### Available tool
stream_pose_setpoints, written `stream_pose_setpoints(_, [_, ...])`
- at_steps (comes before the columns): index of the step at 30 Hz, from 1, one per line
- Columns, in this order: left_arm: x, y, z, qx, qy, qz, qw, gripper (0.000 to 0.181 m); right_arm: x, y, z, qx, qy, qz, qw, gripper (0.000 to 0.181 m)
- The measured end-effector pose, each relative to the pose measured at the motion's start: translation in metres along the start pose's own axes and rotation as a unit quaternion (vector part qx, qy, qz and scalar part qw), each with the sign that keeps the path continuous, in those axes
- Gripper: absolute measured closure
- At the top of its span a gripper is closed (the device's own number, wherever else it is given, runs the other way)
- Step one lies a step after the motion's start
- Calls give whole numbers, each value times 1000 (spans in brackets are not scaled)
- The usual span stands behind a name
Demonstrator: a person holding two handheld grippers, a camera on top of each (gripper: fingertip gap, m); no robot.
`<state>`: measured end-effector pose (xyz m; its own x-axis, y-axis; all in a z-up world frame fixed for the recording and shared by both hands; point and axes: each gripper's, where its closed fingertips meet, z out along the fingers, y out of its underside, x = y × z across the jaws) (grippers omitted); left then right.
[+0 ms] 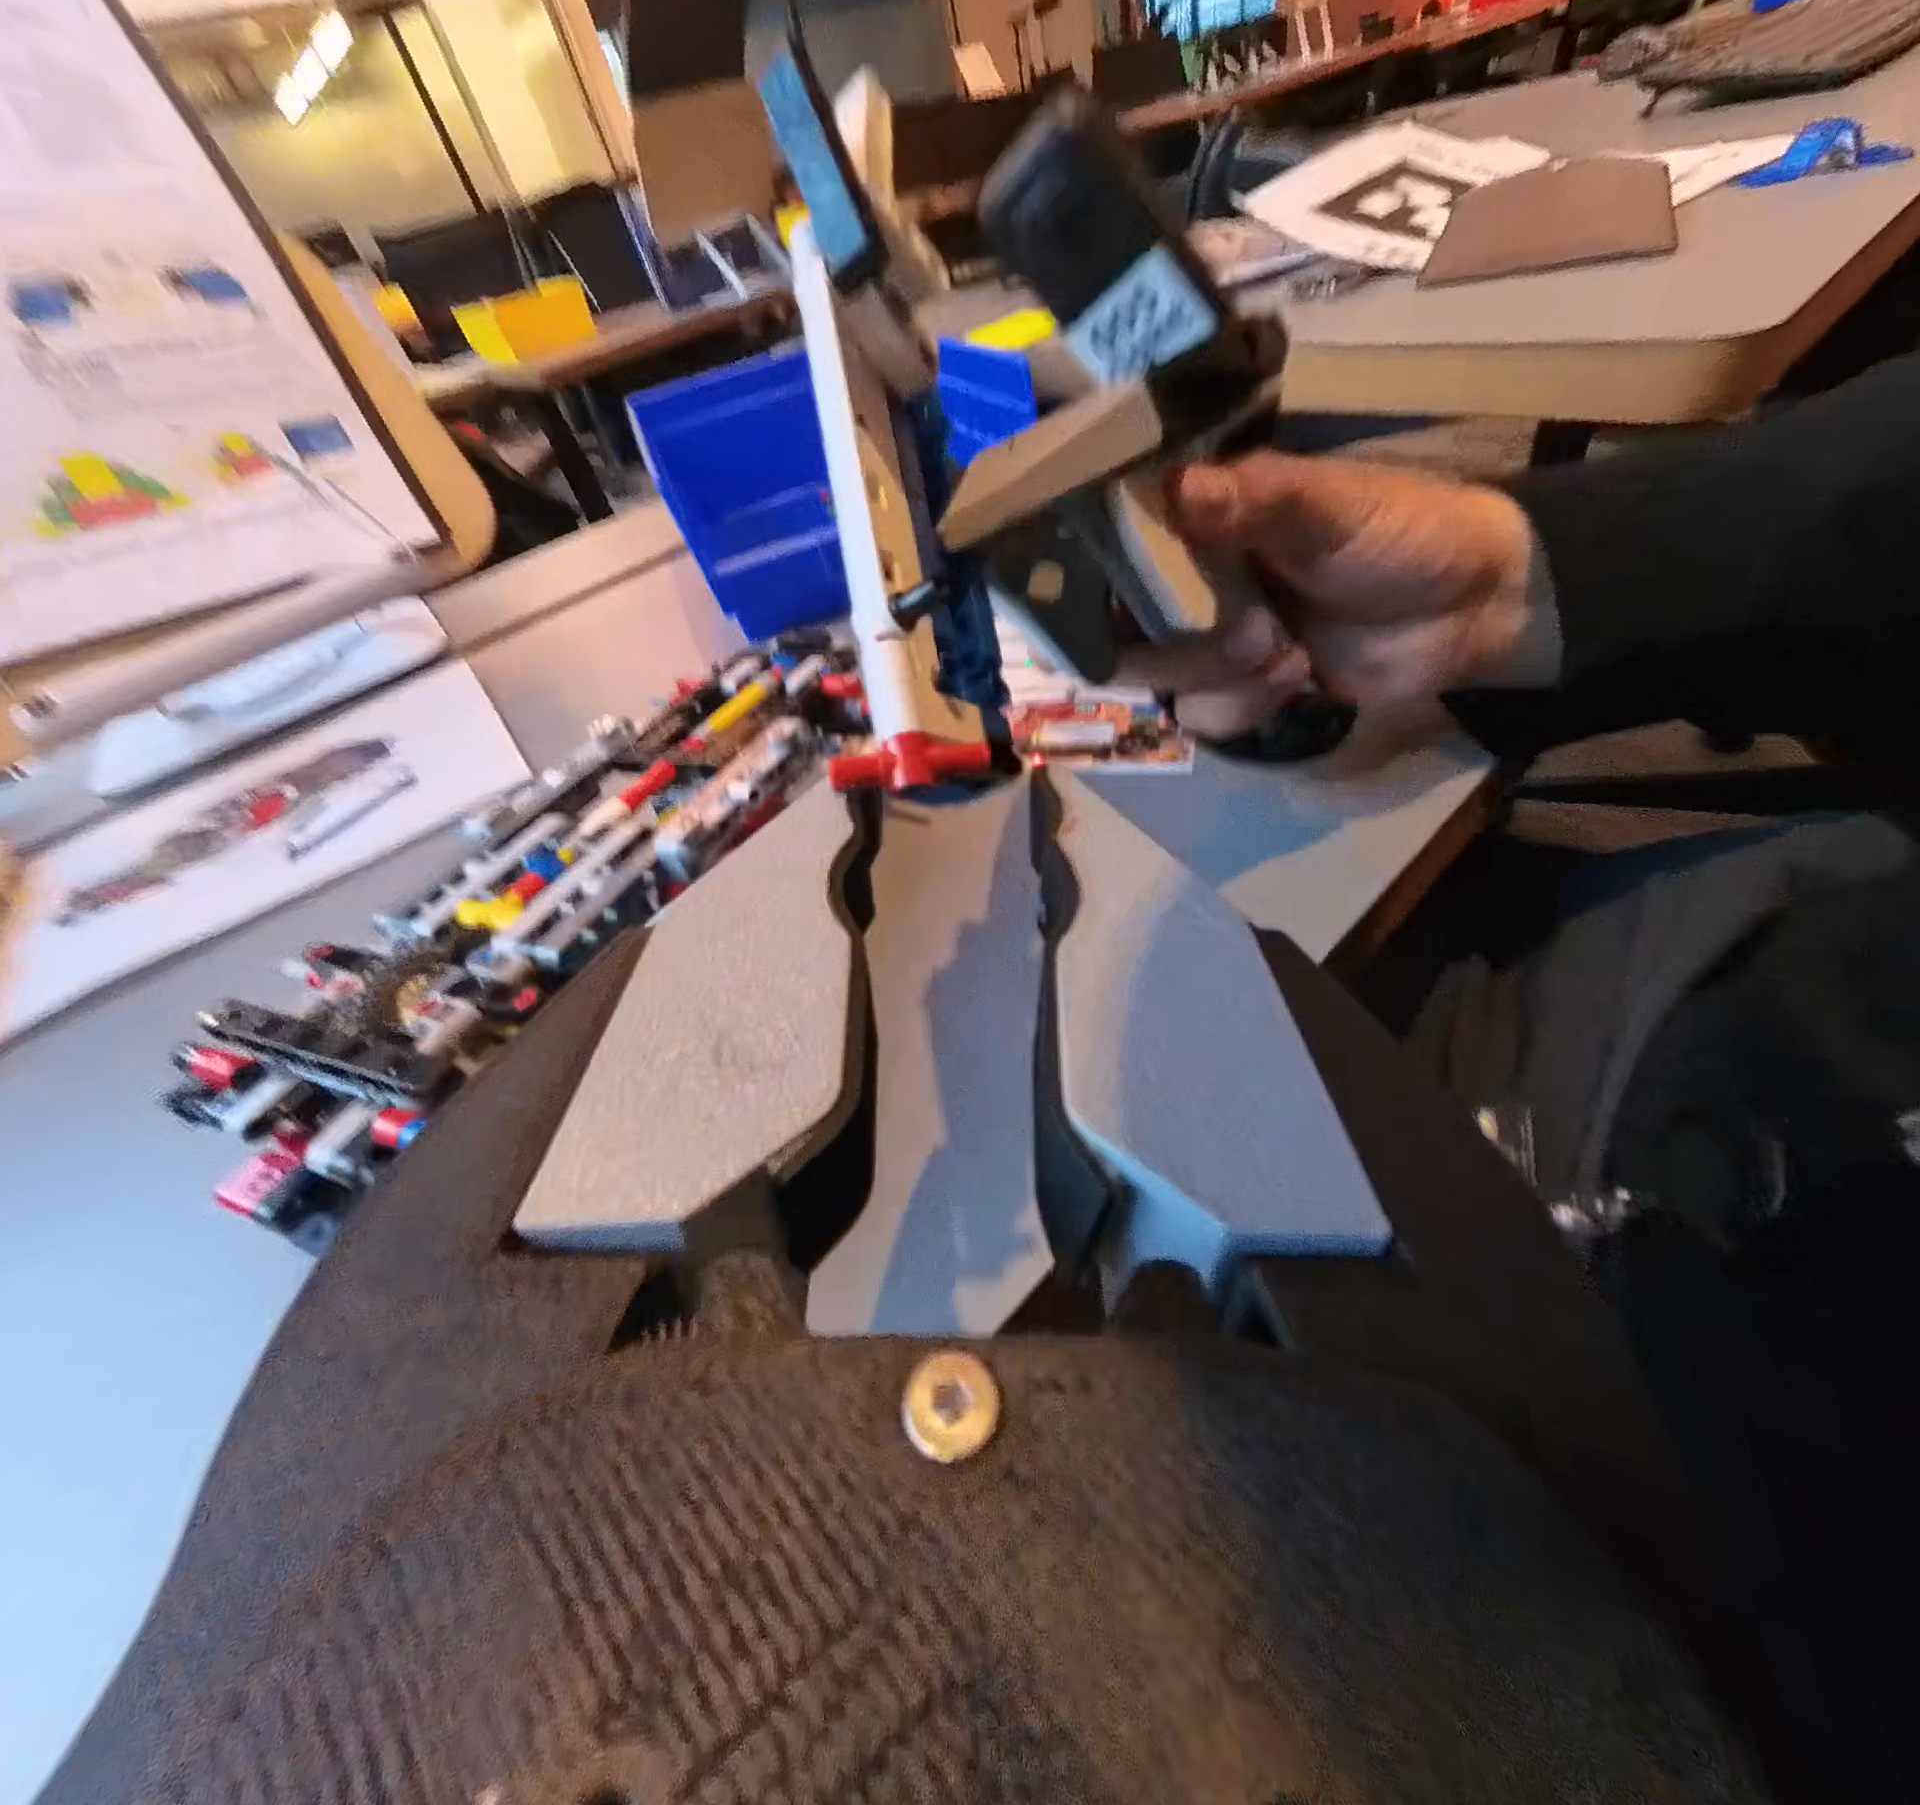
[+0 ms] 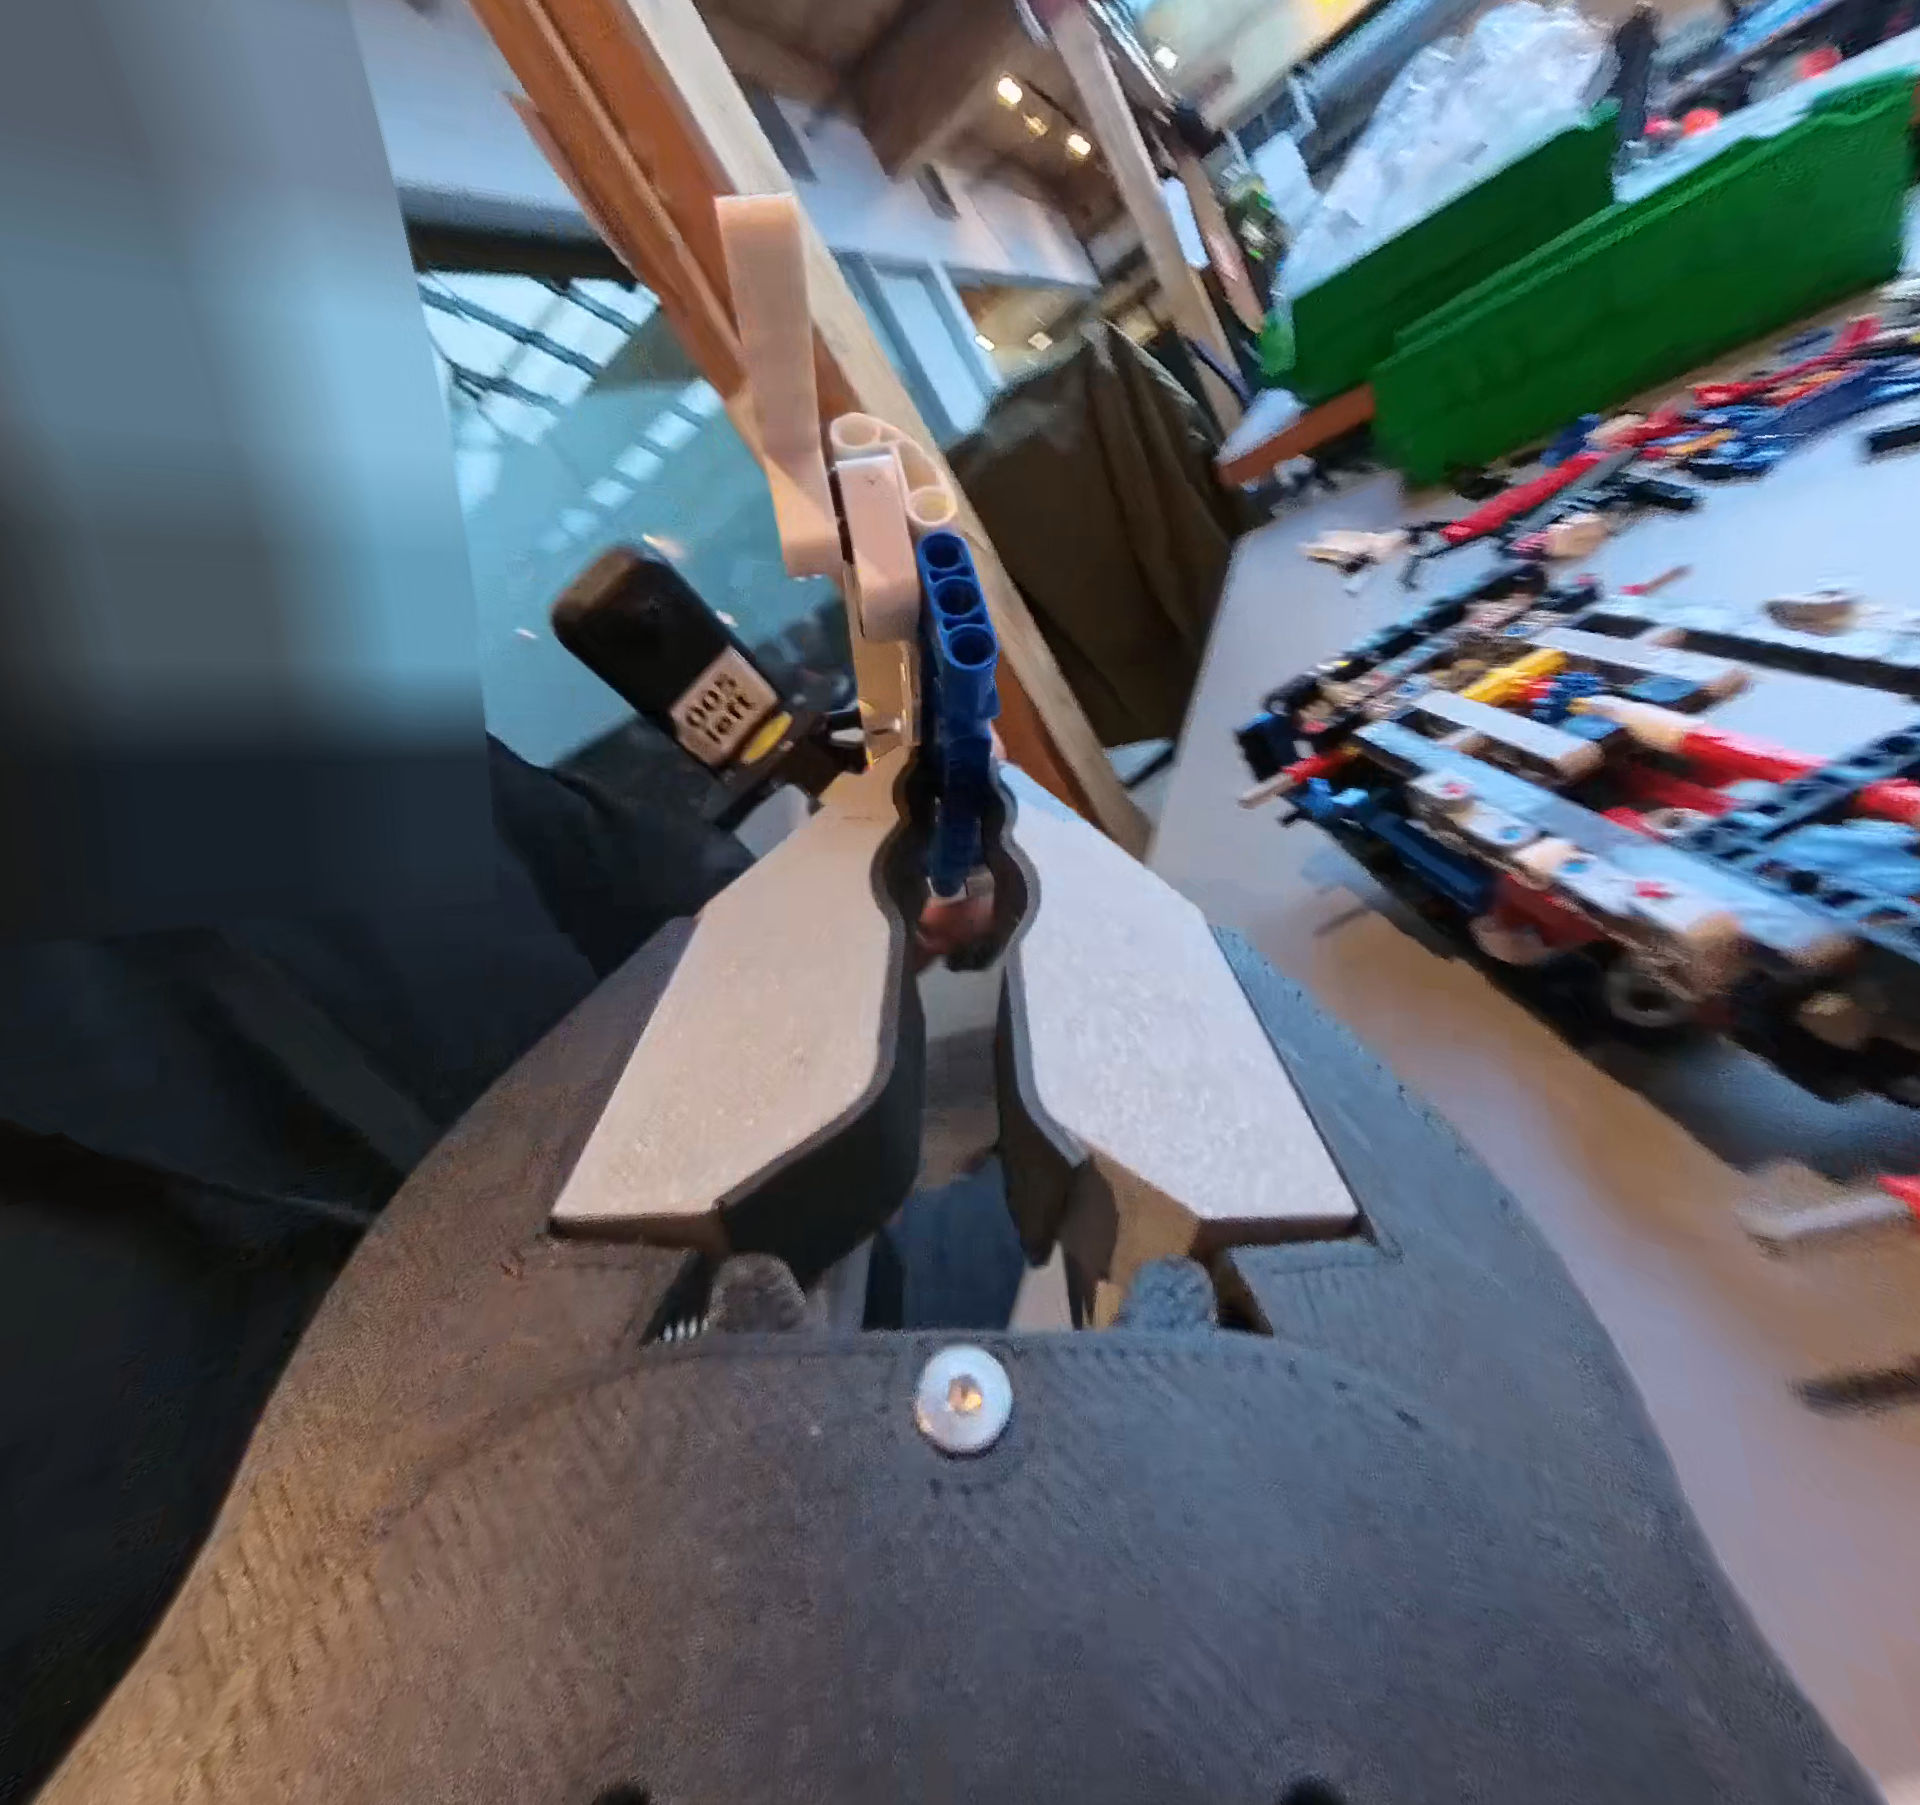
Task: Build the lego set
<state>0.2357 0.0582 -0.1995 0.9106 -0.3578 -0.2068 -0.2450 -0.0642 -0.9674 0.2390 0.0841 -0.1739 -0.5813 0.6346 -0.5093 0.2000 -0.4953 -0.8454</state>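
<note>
A small sub-assembly is held in the air between both grippers: a long white beam, a blue holed beam and a red connector at its base. My left gripper is shut on that base. My right gripper, held by a hand, clamps the blue beam from the right. In the right wrist view my right gripper is shut on the blue beam, with white parts above it. The left gripper shows just behind. The large Lego model lies on the table.
The model also shows in the right wrist view, with loose parts behind it and green bins farther back. Instruction sheets stand at left. Blue bins and a yellow bin sit beyond the table. Less than 4 cm separates the two grippers' tips.
</note>
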Motion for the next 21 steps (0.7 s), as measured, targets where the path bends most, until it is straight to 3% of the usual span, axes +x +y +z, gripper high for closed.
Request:
stream_pose_setpoints(4, [-9,31,-2,-63,29,-71,995,134,27,-4,-16,-94,110,-89,985,176])
stream_pose_setpoints(7, [-20,48,-7,-93,28,-119,988,133,42,1,-23,-180,167,-151,958,176])
stream_pose_setpoints(12, [-27,56,-7,-113,34,-157,981,137,55,11,-23,-263,214,-224,914,176])
stream_pose_setpoints(19, [-34,39,-10,-118,13,-100,988,135,61,32,-16,-423,266,-367,785,176])
stream_pose_setpoints(21, [-34,37,-12,-125,16,-83,989,135,64,41,-14,-452,265,-382,762,176])
